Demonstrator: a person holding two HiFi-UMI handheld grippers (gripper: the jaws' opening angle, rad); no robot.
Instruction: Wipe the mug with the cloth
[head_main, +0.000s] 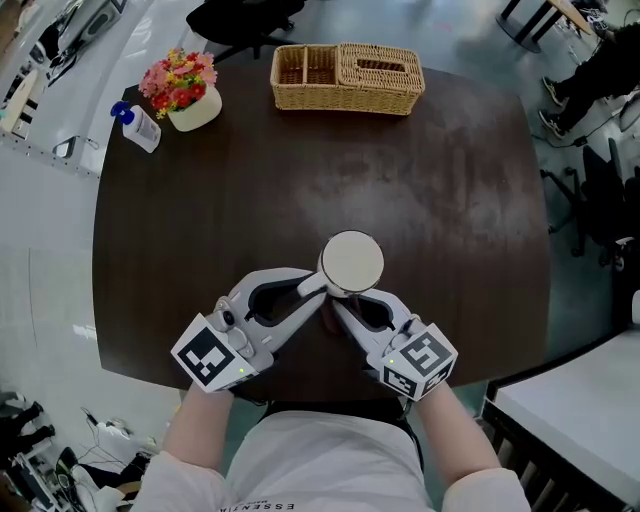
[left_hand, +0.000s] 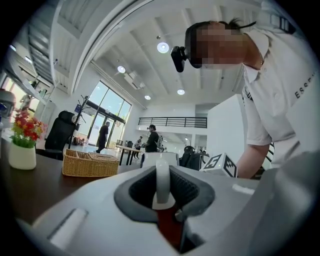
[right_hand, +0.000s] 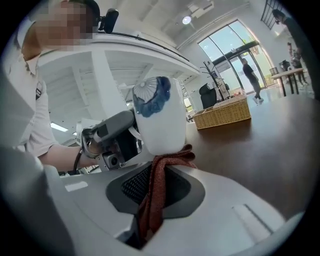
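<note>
A white mug with a blue flower print stands near the front middle of the dark table. My left gripper comes in from the left and is shut on the mug's handle. From the right, my right gripper is shut on a reddish-brown cloth. The cloth's bunched end presses against the mug's lower wall, just beside the handle. In the left gripper view the cloth shows below the handle. The mug's inside is hidden.
A wicker basket sits at the table's far edge. A white pot of flowers and a small blue-capped bottle stand at the far left corner. A white table is close at the right.
</note>
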